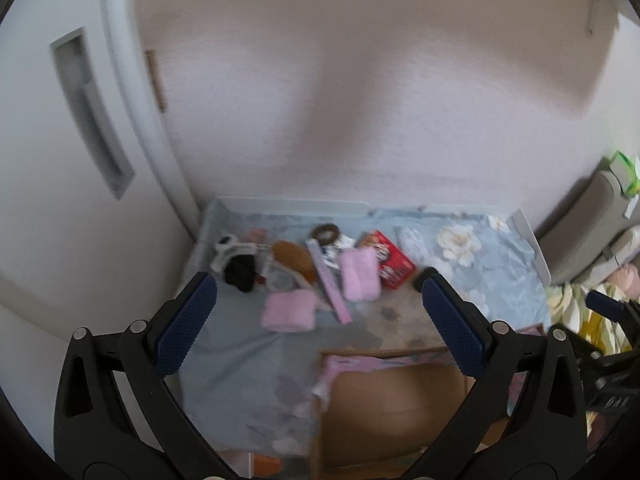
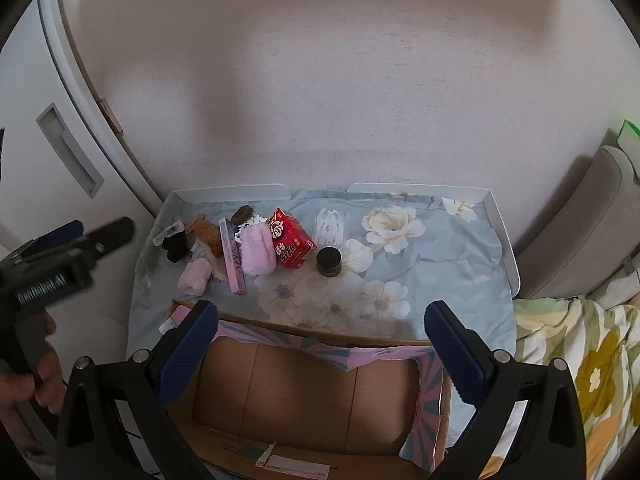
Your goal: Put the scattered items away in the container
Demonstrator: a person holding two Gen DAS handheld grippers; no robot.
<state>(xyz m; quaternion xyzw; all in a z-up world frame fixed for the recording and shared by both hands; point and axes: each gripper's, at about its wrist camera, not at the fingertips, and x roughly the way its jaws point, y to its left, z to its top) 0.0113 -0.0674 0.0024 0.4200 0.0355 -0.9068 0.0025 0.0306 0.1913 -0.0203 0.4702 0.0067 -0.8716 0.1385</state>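
Nearest to me, at the bottom of both frames, both tongs are spread wide with nothing between the blue pads: the right gripper (image 2: 321, 328) hangs over the cardboard box (image 2: 304, 392), which sits bottom centre and looks empty, while the left gripper (image 1: 319, 306) is raised a little above the floral cloth (image 2: 420, 280), aimed towards the pile. Beyond the box, mid-frame and left of centre, the scattered things lie crowded together: a small pink towel roll (image 2: 195, 276), a long pink carton (image 2: 233, 258), a fluffy pink pouch (image 2: 259, 250) leaning against the red box (image 2: 291, 242), something black (image 2: 176, 249), a brown brush-like thing (image 2: 208, 236). A dark-lidded jar (image 2: 329, 261) stands apart to their right, and a white lacy item (image 2: 329, 227) lies further back, near the tray's white rim (image 2: 236, 192). The risk I see is in the crowding: wide jaws going into that heap could catch two things at once or nudge the long carton aside, and the soft pouch might slip out of a shallow pinch on the way to the box. The left wrist picture is smeared, so edges there are hard to judge; it hides the jar almost wholly behind its own right finger. The right wrist view is sharp, shows the jar plainly, and also catches the left tool in a hand (image 2: 28, 380) at the left edge.
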